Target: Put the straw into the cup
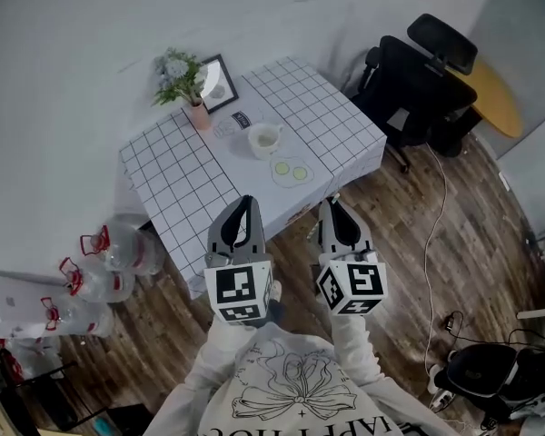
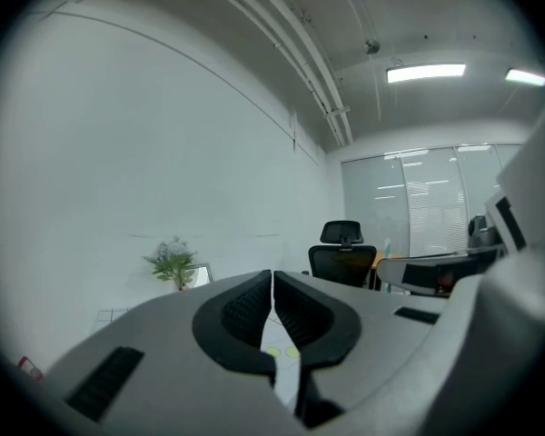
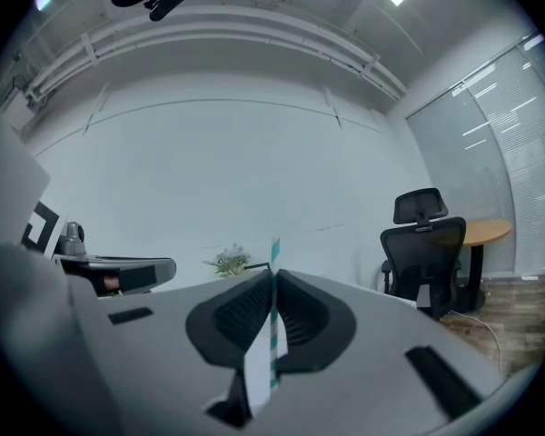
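Observation:
A white cup [image 1: 264,138] stands near the middle of a table [image 1: 182,175] covered with a grid-pattern cloth. Both grippers hang in the air in front of the table's near edge, well short of the cup. My right gripper [image 1: 331,207] [image 3: 273,275] is shut on a teal-and-white striped straw [image 3: 272,334], which stands upright between the jaws with its tip poking out above them. My left gripper [image 1: 245,209] [image 2: 272,275] is shut with nothing between its jaws.
On the table are a potted plant [image 1: 183,80], a picture frame [image 1: 216,84] and a mat with two green rounds [image 1: 291,170]. A black office chair [image 1: 418,80] stands right of the table. Large water bottles [image 1: 118,248] stand on the floor at left, a cable [image 1: 429,243] at right.

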`<action>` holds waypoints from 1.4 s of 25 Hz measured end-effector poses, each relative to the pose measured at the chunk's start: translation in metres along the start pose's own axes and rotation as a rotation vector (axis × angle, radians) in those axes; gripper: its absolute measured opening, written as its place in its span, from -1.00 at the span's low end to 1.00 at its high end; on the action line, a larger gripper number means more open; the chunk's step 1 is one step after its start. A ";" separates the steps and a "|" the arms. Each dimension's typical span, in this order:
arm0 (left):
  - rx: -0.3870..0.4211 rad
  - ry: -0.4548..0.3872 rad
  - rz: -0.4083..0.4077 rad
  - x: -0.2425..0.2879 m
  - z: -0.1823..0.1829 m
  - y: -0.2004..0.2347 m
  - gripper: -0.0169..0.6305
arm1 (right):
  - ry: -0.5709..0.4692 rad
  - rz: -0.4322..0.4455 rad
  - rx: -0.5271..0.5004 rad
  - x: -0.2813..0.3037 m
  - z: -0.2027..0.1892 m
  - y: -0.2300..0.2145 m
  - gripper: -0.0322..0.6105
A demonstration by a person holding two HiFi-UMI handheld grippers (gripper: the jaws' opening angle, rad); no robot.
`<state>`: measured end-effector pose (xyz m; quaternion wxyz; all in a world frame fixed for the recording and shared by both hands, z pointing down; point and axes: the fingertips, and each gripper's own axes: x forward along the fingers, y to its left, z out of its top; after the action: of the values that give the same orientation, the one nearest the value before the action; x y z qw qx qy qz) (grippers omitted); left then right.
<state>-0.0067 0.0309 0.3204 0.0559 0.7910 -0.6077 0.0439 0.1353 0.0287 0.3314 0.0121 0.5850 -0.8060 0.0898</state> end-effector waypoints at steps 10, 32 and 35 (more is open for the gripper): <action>-0.018 0.028 0.010 0.075 -0.001 0.046 -0.92 | 0.020 0.016 -0.002 0.093 0.004 0.002 -0.85; -0.078 0.113 0.210 0.205 -0.024 0.103 -0.92 | 0.100 0.230 -0.009 0.264 -0.004 -0.018 -0.85; -0.084 0.134 0.246 0.225 -0.028 0.111 -0.92 | 0.109 0.275 -0.009 0.294 -0.003 -0.021 -0.85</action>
<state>-0.0559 -0.2087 0.3825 0.1235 0.7027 -0.6964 0.0775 0.0620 -0.2532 0.3735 0.0463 0.4631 -0.8771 0.1187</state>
